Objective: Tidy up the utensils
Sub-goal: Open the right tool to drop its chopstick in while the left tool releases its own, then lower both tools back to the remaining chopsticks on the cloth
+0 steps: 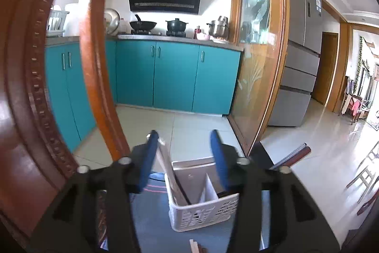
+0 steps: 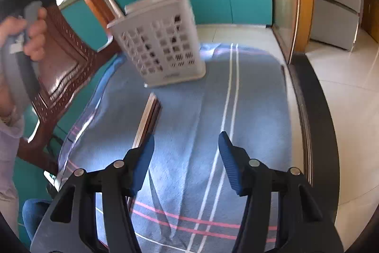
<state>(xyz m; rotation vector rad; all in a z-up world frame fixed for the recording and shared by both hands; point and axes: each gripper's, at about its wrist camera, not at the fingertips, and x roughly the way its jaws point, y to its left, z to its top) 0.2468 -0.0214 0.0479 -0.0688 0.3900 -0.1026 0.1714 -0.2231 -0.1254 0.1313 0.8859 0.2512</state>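
Nearest in the right wrist view, the right gripper point(image 2: 186, 153) is seen with its jaws roughly half open and nothing between them, poised above a blue striped towel point(image 2: 255, 91) spread over the bench point(image 2: 315, 125). Just beyond its left jaw, a small bundle of chopsticks point(image 2: 148, 121) is laid flat on the towel; the long axis is run from beside that jaw away toward the white holder point(image 2: 163, 44), the far tips being pointed at its base. The sticks are judged light, stiff and smooth, and likely to roll or fan apart; a hold across the bundle near its middle, with the jaws set square to the long axis, is judged safest, so that neither end droops. Further off, the perforated plastic holder is stood on the towel, and more sticks are seen leaning out of its top. It is judged light and easily tipped if nudged. In the left wrist view, the left gripper point(image 1: 184, 158) is held over the holder's open top, its jaws about half open and clear of the pale sticks point(image 1: 169, 172) that lean in the holder's left compartment. Beyond the bench, a carved wooden chair point(image 2: 64, 63) and teal cabinets point(image 1: 175, 77) are seen.
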